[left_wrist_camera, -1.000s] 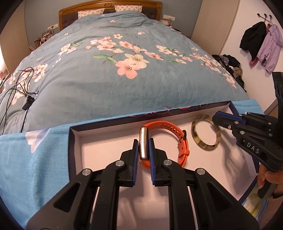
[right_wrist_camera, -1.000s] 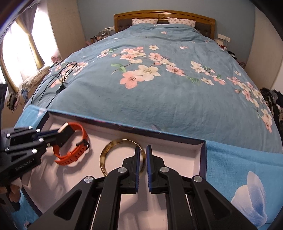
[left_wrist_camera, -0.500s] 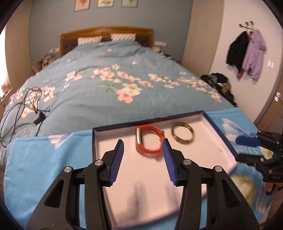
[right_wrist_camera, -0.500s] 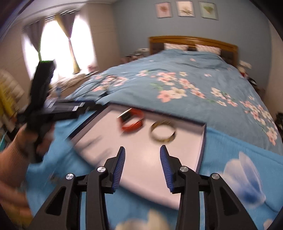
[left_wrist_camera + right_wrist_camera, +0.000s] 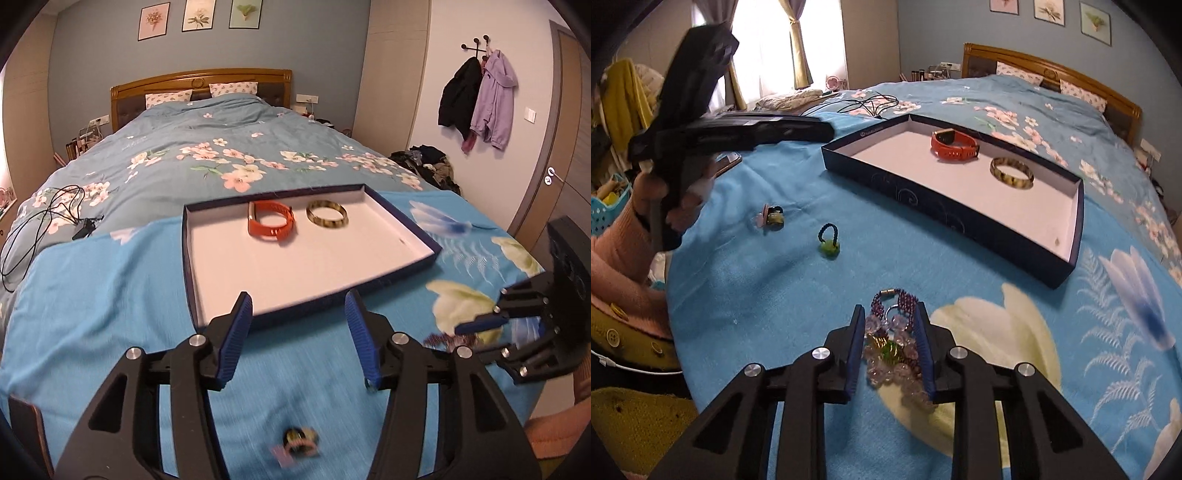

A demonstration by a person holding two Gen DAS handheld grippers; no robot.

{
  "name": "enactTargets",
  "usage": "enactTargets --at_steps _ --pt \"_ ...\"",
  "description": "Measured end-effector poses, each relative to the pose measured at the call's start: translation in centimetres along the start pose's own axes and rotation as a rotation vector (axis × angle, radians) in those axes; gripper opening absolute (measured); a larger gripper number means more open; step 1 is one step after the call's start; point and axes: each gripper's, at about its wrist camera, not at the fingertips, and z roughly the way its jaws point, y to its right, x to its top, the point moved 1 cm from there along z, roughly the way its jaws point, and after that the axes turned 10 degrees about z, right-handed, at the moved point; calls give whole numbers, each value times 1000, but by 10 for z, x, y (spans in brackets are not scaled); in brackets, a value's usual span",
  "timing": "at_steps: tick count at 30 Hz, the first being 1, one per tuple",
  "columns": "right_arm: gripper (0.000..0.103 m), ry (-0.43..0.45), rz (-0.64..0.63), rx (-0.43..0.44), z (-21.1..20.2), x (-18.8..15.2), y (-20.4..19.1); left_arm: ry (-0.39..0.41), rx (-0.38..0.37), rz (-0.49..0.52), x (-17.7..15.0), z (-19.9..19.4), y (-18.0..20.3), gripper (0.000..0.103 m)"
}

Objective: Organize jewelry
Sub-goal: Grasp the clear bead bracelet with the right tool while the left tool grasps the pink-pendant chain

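Observation:
A dark blue tray (image 5: 192, 273) (image 5: 923, 201) with a white floor lies on the blue blanket. In it lie an orange watch (image 5: 271, 223) (image 5: 953, 144) and a mottled bangle (image 5: 327, 219) (image 5: 1011, 173). My left gripper (image 5: 299, 332) is open and empty, back from the tray's near edge; a small ring-like piece (image 5: 299, 439) lies below it. My right gripper (image 5: 890, 343) is open, its fingers either side of a heap of purple and clear bead bracelets (image 5: 892, 343) on the blanket. It shows at the right of the left wrist view (image 5: 476, 325).
A green-knobbed hair tie (image 5: 829, 242) and a small pink and dark piece (image 5: 772, 218) lie on the blanket left of the beads. A phone (image 5: 726, 162) lies further left. Black cables (image 5: 44, 218) lie on the floral duvet. Clothes hang on the right wall.
My left gripper let go of the orange watch in the tray, opened and pulled back. My right gripper left the bangle, opened and moved down over the bead bracelets.

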Motion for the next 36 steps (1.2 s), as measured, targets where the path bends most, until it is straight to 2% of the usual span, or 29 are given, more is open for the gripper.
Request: enactTargets --at_steps 6,7,8,14,17,19,26,28,30,32,35,36 --pt "19 11 29 16 -5 -6 0 -13 -25 -19 -12 -2 3 55" --pt "6 14 33 21 -7 -7 0 -13 -26 -20 -13 -2 4 55" --pt "0 20 39 22 -9 -8 0 -13 -31 -21 -14 -2 4 55" --pt "0 76 96 32 -30 -7 7 -11 -58 -19 -18 -6 10 55" --pt "7 68 101 12 -27 -7 9 -12 -70 -16 -21 -6 13 55" --pt "29 48 88 -28 -19 -8 9 -14 -75 -13 -22 -7 16 55" --pt "33 41 150 -53 -17 -17 26 -21 -88 -27 -28 -8 16 58" --pt "39 32 176 -46 -15 -21 31 -27 -93 -32 -29 -6 16 58" --pt "39 25 188 -32 -12 -23 33 -33 -99 -32 -29 -3 18 58" --pt "31 22 204 -1 -10 -24 35 -34 -103 -27 -29 -2 20 58" --pt "8 30 207 40 -12 -24 35 -36 -106 -24 -30 -1 23 58" --pt "8 29 208 43 -12 -24 35 -37 -107 -25 -31 -1 23 58"
